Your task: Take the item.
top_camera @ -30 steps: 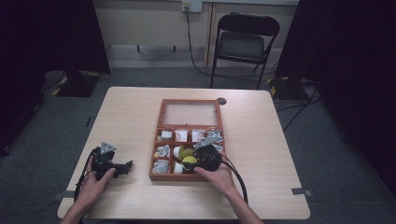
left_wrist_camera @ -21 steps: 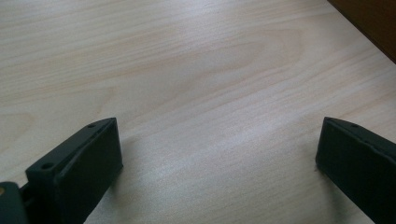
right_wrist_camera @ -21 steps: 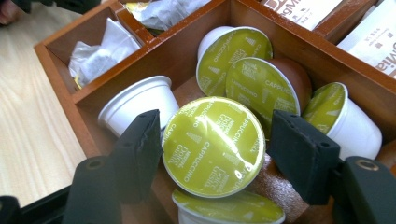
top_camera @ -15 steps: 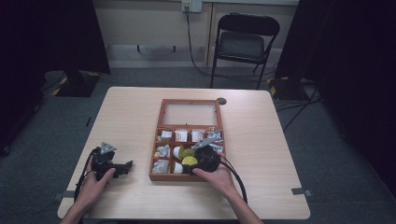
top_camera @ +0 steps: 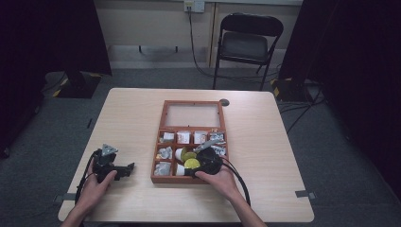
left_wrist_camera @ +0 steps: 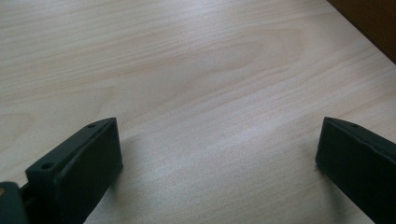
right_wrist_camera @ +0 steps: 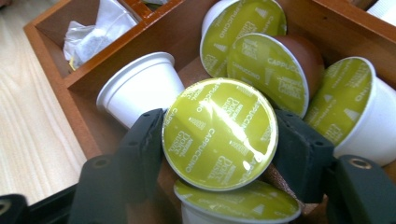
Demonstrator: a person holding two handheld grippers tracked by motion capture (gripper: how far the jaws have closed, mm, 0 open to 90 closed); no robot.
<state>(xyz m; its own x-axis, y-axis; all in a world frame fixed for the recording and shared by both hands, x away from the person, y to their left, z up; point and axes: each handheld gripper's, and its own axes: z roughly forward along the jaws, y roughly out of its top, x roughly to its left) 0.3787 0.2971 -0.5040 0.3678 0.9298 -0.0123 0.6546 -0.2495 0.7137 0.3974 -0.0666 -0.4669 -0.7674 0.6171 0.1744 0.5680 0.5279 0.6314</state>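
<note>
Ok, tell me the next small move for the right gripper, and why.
Probably lift straight up. The right gripper has just been closing, and both jaws now press the sides of one capsule above the other capsules in the box. A straight rise should free it without knocking those.

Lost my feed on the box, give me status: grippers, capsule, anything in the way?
Right gripper shut on capsule, jaws just closed further. Left gripper open over bare table. Capsule low in the box, other capsules crowding it.
</note>
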